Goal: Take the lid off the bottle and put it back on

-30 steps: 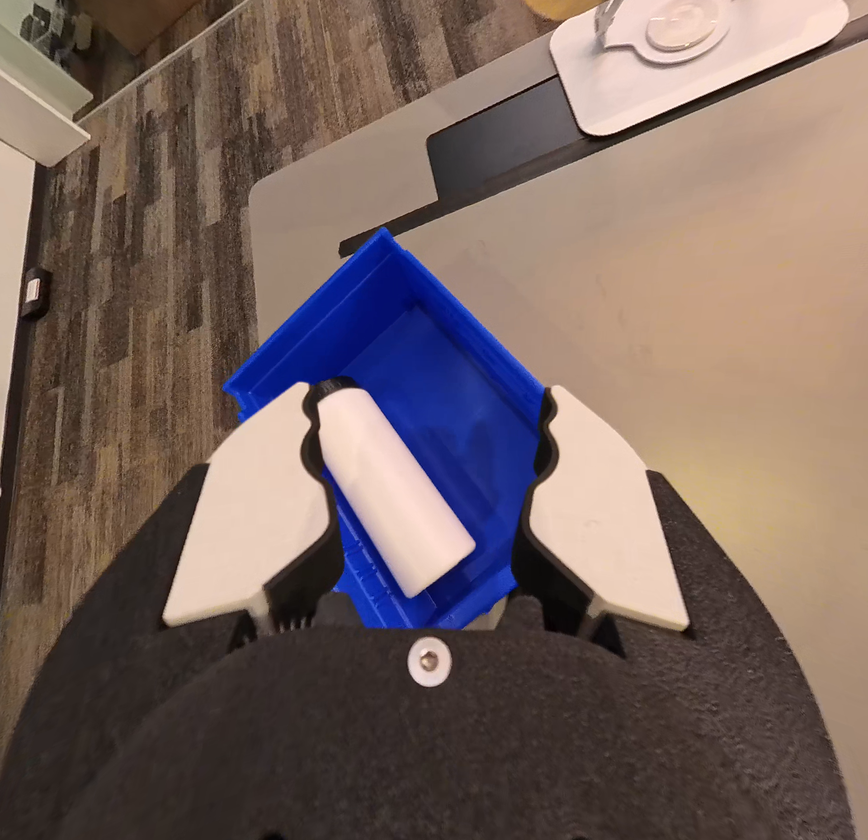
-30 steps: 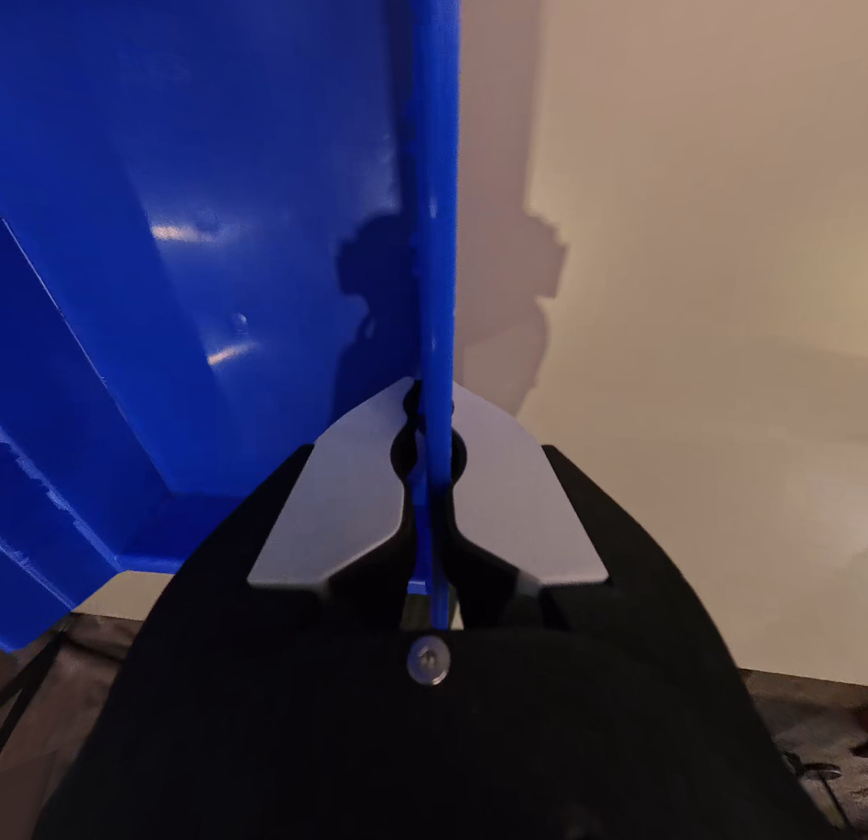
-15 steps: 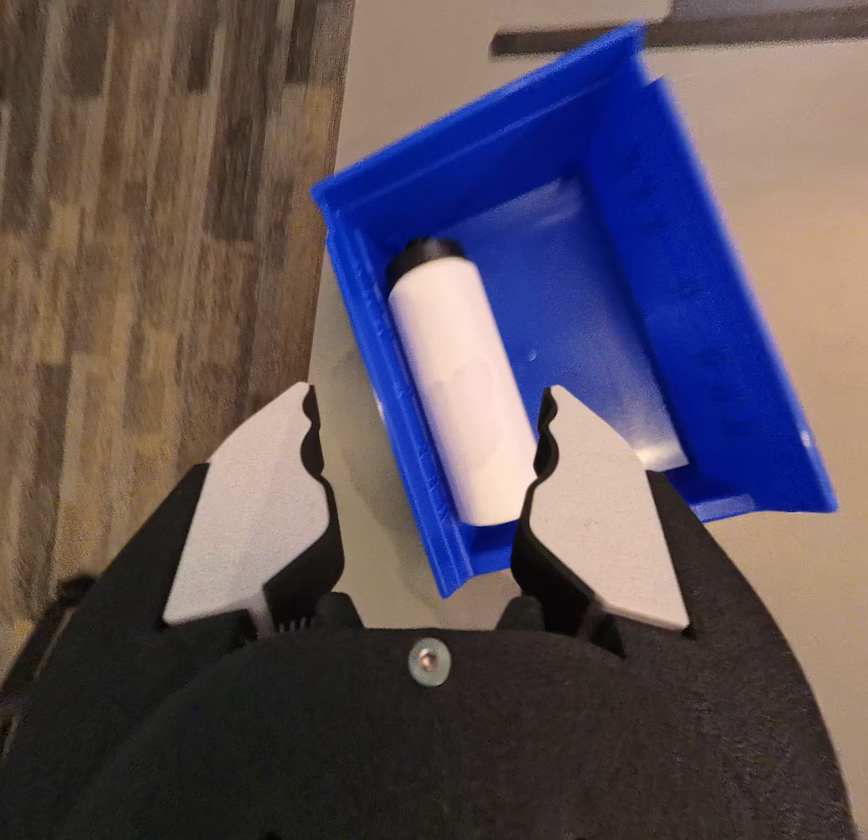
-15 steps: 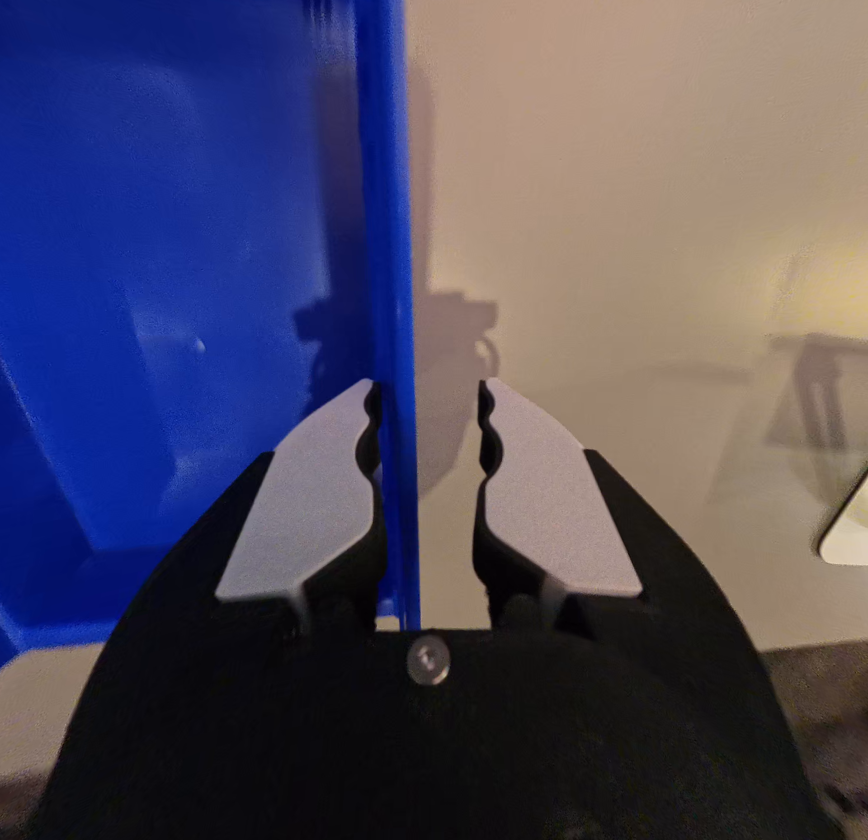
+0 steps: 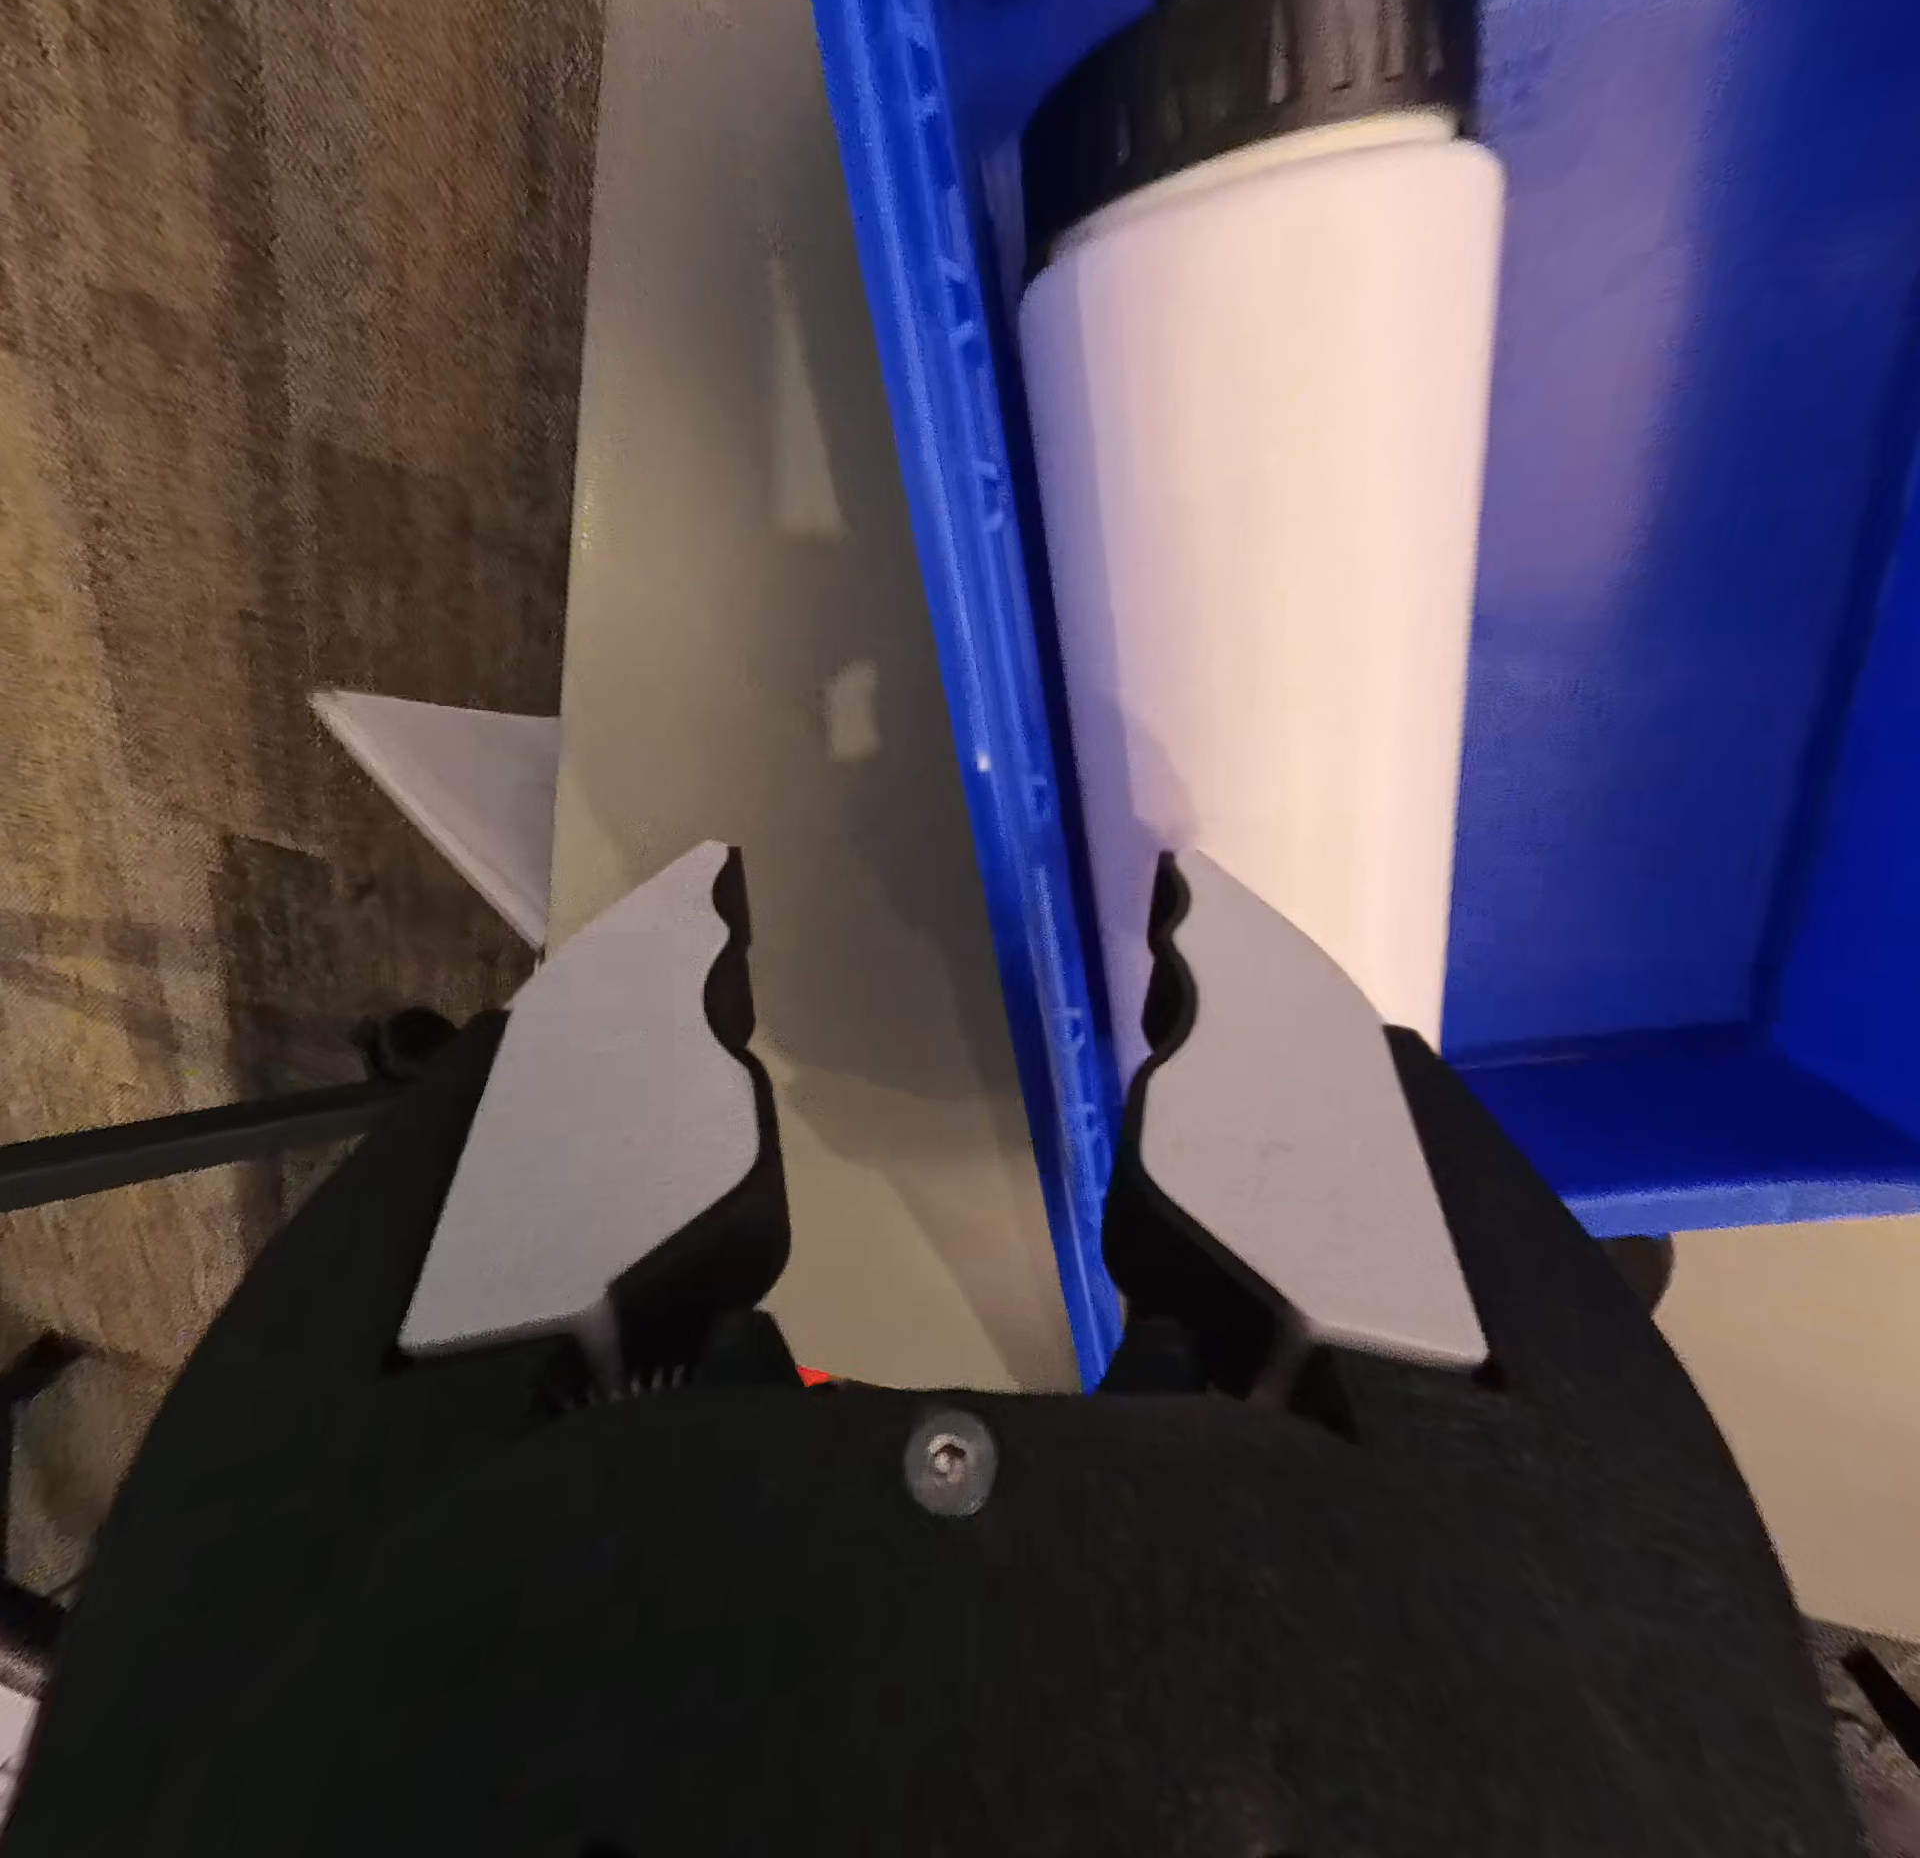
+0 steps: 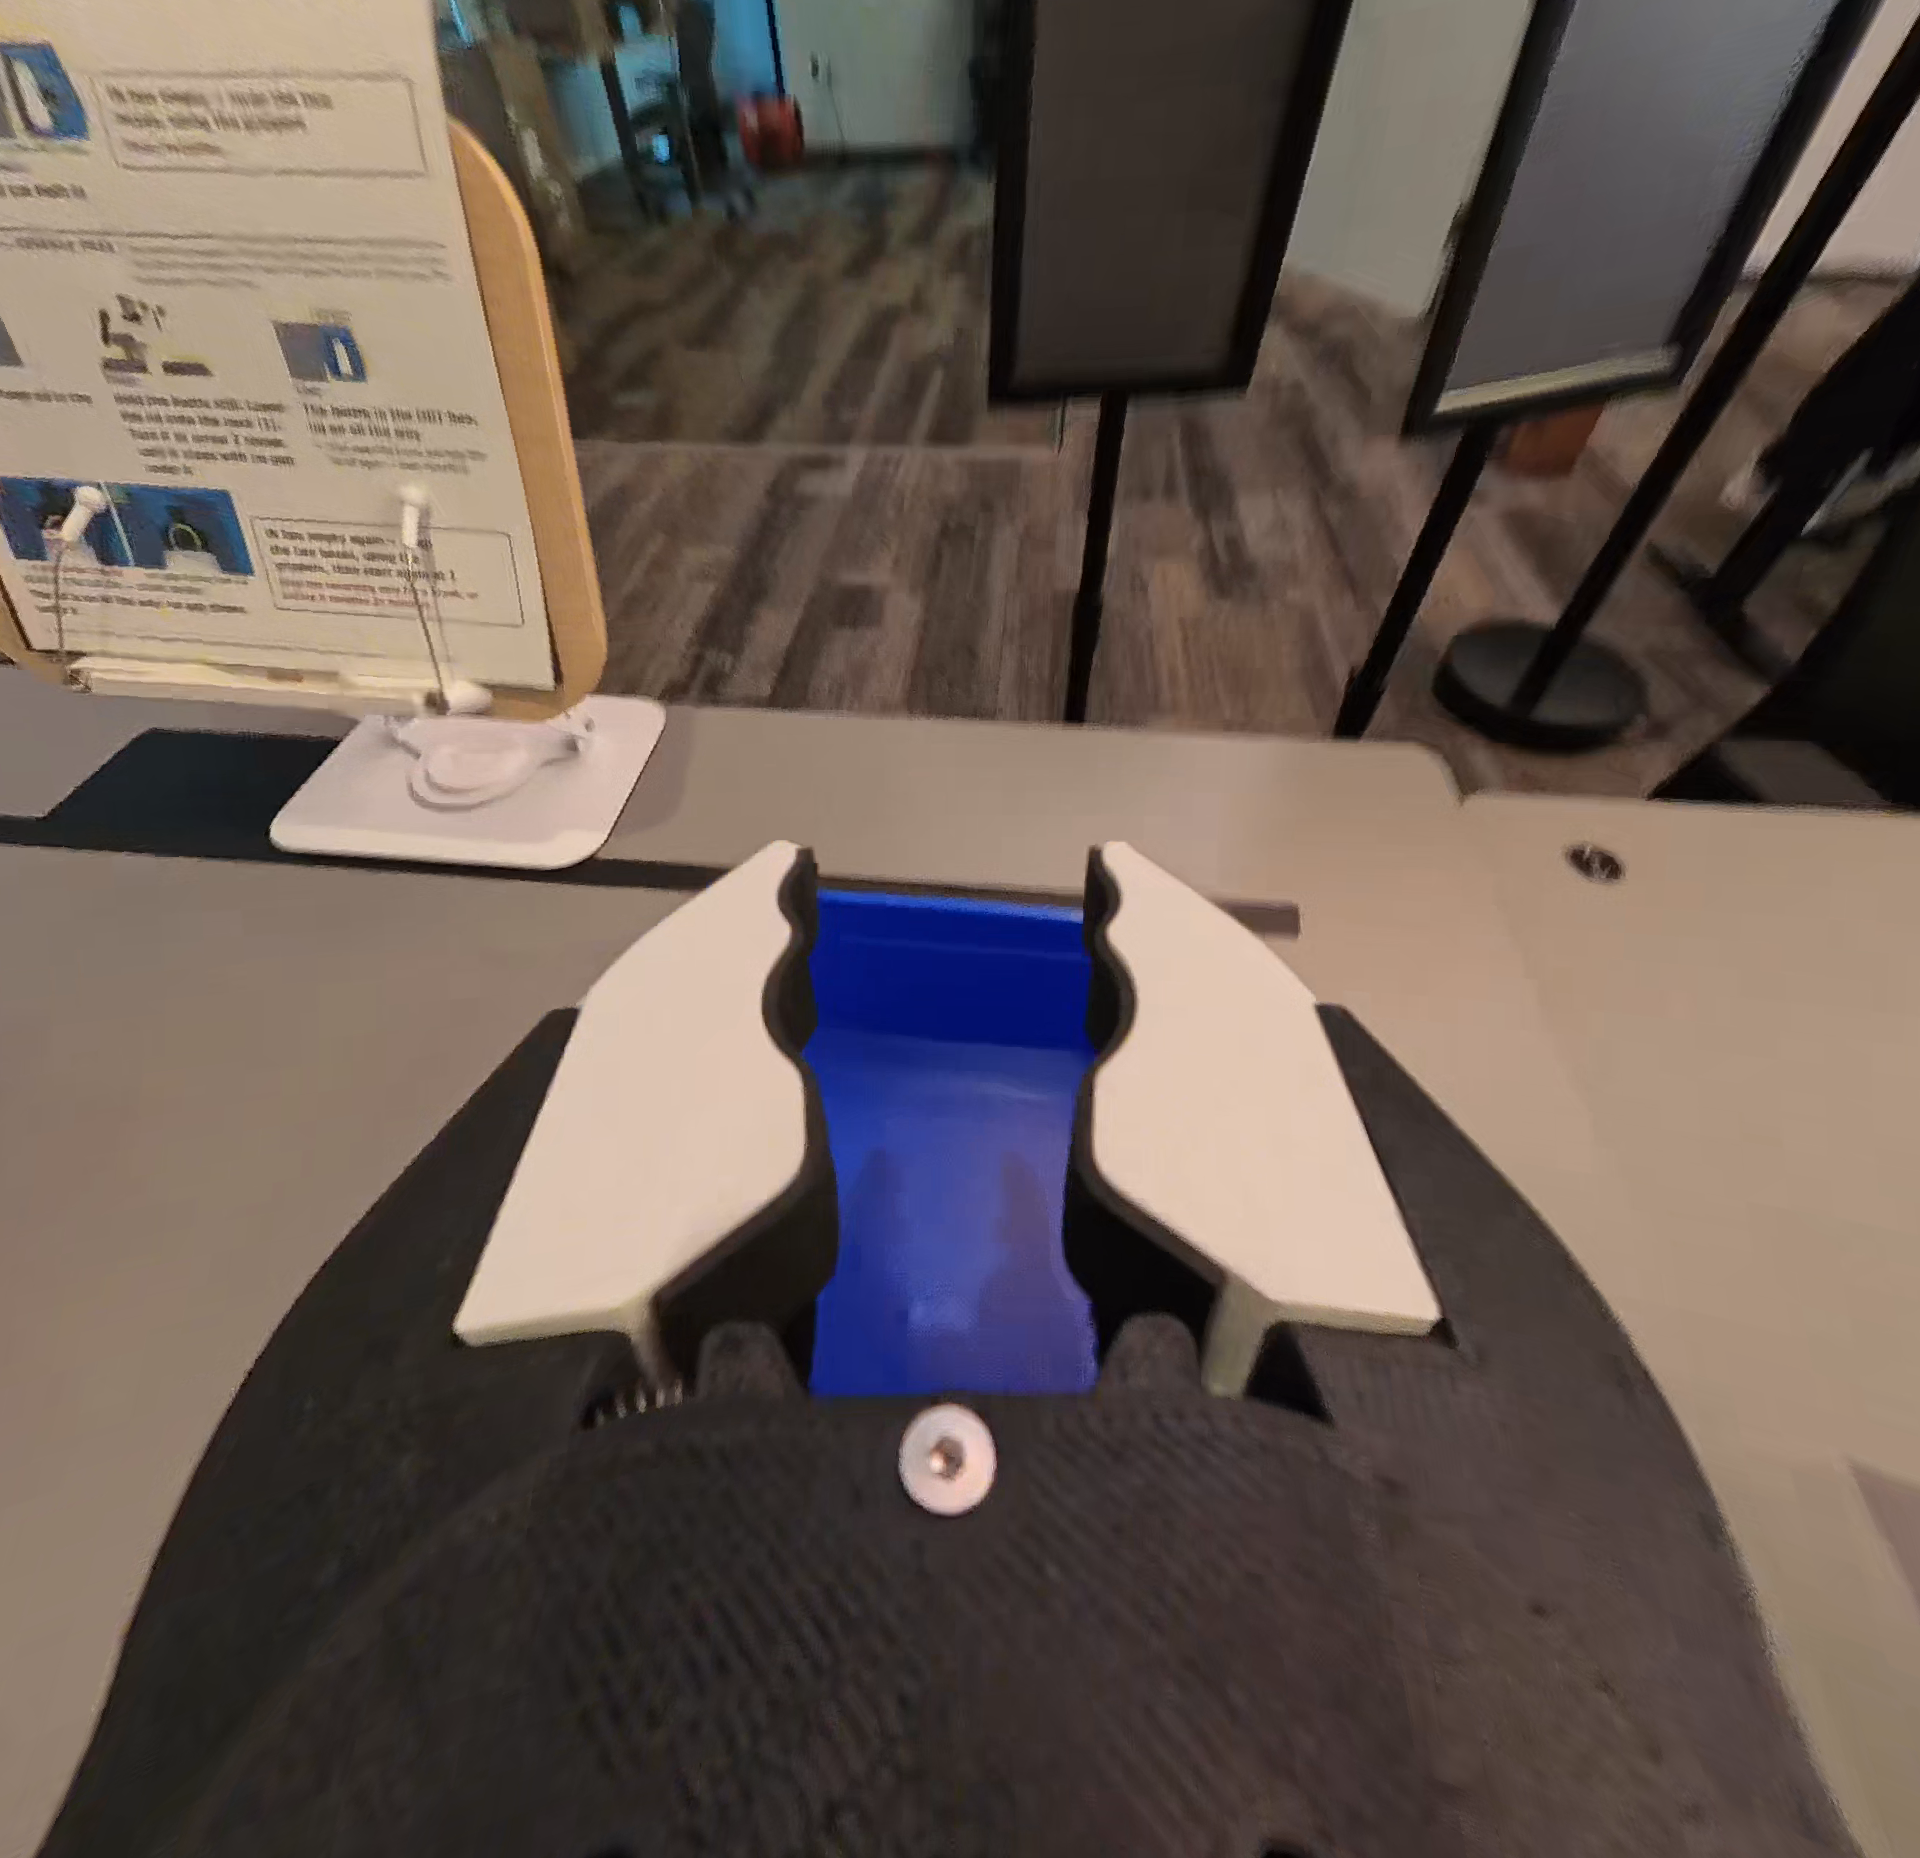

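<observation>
A: On the desk [image 6: 260, 977], a blue bin [image 5: 1683, 665] holds the white bottle [image 5: 1247, 561], lying on its side along the bin's left wall, black lid [image 5: 1247, 52] still on.

B: Looks light, smooth plastic, likely slippery; I'd grip mid-body, then the ribbed lid.

A: The left gripper [image 5: 945, 873] straddles that wall, jaws apart; the right gripper [image 6: 945, 863] hangs open and empty over the bin.

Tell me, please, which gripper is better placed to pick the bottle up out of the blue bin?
Left, probably. The left gripper is open right beside the white bottle, straddling the blue bin wall. The right gripper is open too, but its view shows only bin, no bottle.
</observation>
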A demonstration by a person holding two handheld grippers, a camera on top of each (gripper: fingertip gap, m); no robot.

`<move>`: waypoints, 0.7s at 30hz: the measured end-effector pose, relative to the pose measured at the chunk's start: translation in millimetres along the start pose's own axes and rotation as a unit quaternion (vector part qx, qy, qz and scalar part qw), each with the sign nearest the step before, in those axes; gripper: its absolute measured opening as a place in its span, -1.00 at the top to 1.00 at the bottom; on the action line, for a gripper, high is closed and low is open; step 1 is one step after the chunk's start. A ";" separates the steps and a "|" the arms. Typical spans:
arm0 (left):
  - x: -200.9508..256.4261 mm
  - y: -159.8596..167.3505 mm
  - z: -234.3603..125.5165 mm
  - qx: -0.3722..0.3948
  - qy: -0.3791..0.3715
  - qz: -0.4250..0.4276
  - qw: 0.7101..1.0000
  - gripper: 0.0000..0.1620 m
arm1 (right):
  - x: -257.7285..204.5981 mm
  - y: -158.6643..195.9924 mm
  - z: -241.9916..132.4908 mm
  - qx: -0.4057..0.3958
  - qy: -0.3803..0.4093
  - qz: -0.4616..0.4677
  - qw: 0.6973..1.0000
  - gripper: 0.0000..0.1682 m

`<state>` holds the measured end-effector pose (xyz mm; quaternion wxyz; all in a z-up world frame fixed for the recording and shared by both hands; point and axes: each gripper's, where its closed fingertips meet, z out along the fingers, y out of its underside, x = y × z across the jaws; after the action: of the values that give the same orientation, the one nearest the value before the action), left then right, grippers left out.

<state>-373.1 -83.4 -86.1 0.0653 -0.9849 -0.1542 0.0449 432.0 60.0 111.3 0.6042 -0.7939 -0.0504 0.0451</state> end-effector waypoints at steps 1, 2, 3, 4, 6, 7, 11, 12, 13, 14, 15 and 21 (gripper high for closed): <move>-1.7 0.1 5.3 -0.008 -0.002 -0.002 1.000 0.15 | -2.6 -2.9 0.1 0.019 0.002 -0.015 1.000 0.39; -2.4 0.6 10.0 -0.015 -0.001 0.000 1.000 0.24 | -5.2 -4.7 0.3 0.028 0.000 -0.030 0.999 0.40; -2.2 0.8 14.1 -0.022 0.002 0.005 1.000 0.32 | -6.2 -4.3 0.6 0.028 0.000 -0.039 0.999 0.40; -1.7 0.6 17.6 -0.026 0.005 0.011 1.000 0.46 | -6.8 -1.9 1.4 0.023 -0.002 -0.040 0.999 0.40; 7.7 -2.3 21.0 -0.032 0.033 0.027 0.999 0.65 | -10.1 4.3 5.4 0.012 -0.025 -0.026 0.999 0.40; 17.2 -3.7 21.2 -0.034 0.058 0.038 0.997 0.89 | -11.9 7.9 8.3 0.006 -0.041 -0.015 0.999 0.39; 21.4 -17.3 23.2 -0.018 0.025 0.098 0.995 0.83 | -14.2 18.9 17.9 -0.015 -0.073 0.018 0.997 0.40; 24.8 -22.8 24.1 -0.008 0.023 0.117 0.993 0.82 | -14.5 19.8 19.1 -0.016 -0.074 0.017 0.997 0.39; 28.6 -27.9 24.6 0.001 0.021 0.136 0.990 0.81 | -15.7 20.6 20.2 -0.018 -0.075 0.014 0.997 0.40; 32.2 -32.1 25.1 0.009 0.019 0.153 0.988 0.80 | -17.8 21.7 21.3 -0.021 -0.079 0.012 0.997 0.40; 35.5 -36.0 25.5 0.015 0.015 0.169 0.985 0.79 | -20.5 23.1 22.6 -0.025 -0.083 0.010 0.996 0.40; 57.1 -67.6 29.4 0.074 -0.028 0.279 0.957 0.68 | -34.0 33.2 33.2 -0.051 -0.093 -0.014 0.994 0.40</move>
<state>-342.2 1.5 -109.4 0.1183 -0.9795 0.1287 0.1003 394.8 78.4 70.8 0.5566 -0.8150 -0.1199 0.1076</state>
